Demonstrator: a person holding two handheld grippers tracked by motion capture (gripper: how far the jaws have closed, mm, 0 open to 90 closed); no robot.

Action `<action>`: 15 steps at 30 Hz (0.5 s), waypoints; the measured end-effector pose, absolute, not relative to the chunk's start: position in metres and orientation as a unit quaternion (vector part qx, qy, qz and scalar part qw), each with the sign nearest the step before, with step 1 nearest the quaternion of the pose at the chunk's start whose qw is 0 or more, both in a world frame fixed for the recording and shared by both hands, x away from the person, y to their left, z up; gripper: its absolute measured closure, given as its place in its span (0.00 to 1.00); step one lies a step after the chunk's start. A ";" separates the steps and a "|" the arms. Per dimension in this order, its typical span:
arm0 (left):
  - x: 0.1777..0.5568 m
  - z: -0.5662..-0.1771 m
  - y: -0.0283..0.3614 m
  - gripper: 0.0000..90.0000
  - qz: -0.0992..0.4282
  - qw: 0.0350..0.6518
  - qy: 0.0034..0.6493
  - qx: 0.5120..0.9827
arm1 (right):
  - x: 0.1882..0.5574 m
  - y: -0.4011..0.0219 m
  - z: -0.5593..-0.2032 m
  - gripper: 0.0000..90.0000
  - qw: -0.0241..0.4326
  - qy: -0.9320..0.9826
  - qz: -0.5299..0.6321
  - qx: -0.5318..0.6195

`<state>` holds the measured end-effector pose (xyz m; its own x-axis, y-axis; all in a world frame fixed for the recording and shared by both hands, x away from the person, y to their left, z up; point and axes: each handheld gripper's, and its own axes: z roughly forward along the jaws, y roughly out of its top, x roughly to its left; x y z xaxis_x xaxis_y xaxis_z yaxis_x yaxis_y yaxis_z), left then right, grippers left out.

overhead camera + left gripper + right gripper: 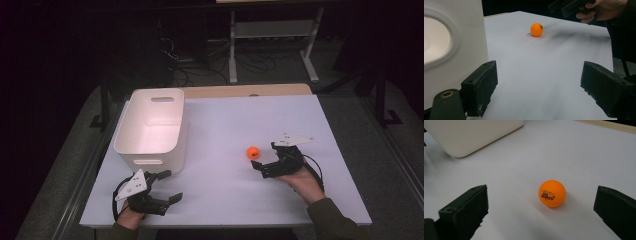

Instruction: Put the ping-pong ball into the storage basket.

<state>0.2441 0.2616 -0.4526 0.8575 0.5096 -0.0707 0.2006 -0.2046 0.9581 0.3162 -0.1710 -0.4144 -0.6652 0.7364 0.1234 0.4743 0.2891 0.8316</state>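
An orange ping-pong ball (253,152) with black print lies on the white table top (225,125), right of centre. My right gripper (263,154) is open just to the ball's right, its jaws wide apart and pointing at the ball (552,193), which lies a little ahead of them, untouched. My left gripper (171,186) is open near the table's front left corner, beside the white tub (152,127), with nothing between its jaws. From there the ball (536,29) shows far off, with the other hand and its gripper (571,6) behind it.
The white plastic tub with handle cut-outs stands at the table's left, and its wall (451,47) is close by my left gripper's left jaw. Its corner (471,135) is at the top left of the right gripper view. A wooden strip (245,90) edges the table's far side.
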 end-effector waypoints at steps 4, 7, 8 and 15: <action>0.244 -0.453 0.262 0.16 0.132 0.586 0.233 0.765 | 0.319 -0.169 -0.413 0.00 0.144 0.791 0.458 0.380; 0.244 -0.453 0.262 0.16 0.131 0.587 0.233 0.764 | 0.320 -0.167 -0.413 0.00 0.144 0.791 0.458 0.379; 0.244 -0.453 0.262 0.16 0.131 0.587 0.232 0.764 | 0.322 -0.166 -0.413 0.00 0.143 0.791 0.459 0.378; 0.244 -0.453 0.262 0.16 0.131 0.587 0.232 0.764 | 0.325 -0.163 -0.412 0.00 0.143 0.792 0.458 0.377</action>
